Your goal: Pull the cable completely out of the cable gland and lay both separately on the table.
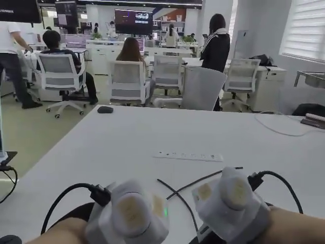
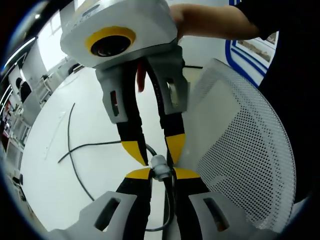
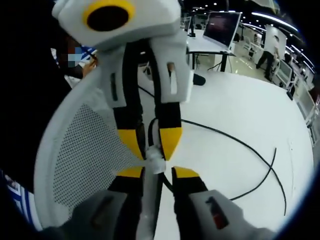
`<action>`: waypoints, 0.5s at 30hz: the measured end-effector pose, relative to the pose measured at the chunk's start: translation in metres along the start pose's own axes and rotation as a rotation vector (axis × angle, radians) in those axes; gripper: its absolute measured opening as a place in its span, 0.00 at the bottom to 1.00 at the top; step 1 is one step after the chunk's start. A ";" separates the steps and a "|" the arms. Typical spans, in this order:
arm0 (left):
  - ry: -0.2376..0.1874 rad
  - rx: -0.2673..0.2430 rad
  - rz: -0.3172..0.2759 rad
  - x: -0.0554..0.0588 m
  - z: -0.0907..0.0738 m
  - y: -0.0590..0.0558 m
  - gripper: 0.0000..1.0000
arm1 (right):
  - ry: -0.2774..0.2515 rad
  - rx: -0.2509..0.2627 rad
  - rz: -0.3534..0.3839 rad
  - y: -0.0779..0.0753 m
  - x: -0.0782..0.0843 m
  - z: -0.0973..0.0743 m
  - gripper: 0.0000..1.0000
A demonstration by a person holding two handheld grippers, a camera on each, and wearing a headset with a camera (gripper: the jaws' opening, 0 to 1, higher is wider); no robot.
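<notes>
Two steps are left and none is done, by my reading: the thin black cable (image 3: 235, 142) is not yet out of the pale grey plastic cable gland (image 2: 160, 166), and neither piece lies free on the flat white table (image 1: 152, 132). The gland sits between two sets of yellow tips that meet nose to nose at it, and it looks held up off the table.

The right gripper (image 3: 158, 173) is clamped on the gland's body (the pale barrel runs back between its jaws in the right gripper view). The left gripper (image 2: 161, 175) is pinched on the cable just behind the gland, w/ the black line passing down between its jaws. So the hold for a pull looks set. The pull itself and two separate set-downs remain.

Around: the rest of the cable trails in loose curves over the table beyond the gland, so prob. slack, no snag visible. A white perforated mesh chair back (image 2: 240, 150) stands just beside the gland and could crowd the arms as they draw apart. Farther out from the gland lies a long white power strip (image 1: 188, 156), and well beyond that a small black computer mouse (image 1: 105, 109). Neither is near enough to matter.
</notes>
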State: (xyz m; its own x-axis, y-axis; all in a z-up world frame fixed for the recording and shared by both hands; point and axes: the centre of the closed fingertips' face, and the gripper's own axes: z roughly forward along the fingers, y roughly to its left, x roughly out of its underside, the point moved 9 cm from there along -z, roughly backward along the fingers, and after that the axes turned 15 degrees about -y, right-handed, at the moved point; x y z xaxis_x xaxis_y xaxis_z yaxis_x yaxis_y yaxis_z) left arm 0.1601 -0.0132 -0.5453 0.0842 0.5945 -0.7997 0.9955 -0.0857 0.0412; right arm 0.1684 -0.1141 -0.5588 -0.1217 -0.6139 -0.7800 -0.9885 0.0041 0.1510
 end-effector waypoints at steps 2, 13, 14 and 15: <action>0.004 0.011 0.015 0.001 0.000 -0.001 0.16 | 0.004 -0.022 -0.004 0.000 -0.001 0.003 0.20; -0.014 0.036 -0.007 0.004 0.002 0.001 0.16 | -0.008 -0.029 0.026 0.002 0.001 0.005 0.12; -0.019 0.033 -0.019 0.005 0.002 0.002 0.16 | -0.014 -0.015 0.017 0.002 0.002 0.005 0.12; -0.026 0.030 -0.044 0.006 0.002 0.003 0.16 | -0.019 -0.005 0.013 0.002 0.002 0.005 0.11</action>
State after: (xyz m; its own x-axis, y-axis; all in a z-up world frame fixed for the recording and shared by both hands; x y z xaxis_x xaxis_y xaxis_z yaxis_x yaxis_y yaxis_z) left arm 0.1639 -0.0113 -0.5508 0.0389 0.5774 -0.8155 0.9964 -0.0838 -0.0117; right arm 0.1654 -0.1117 -0.5627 -0.1366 -0.5985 -0.7894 -0.9864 0.0083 0.1644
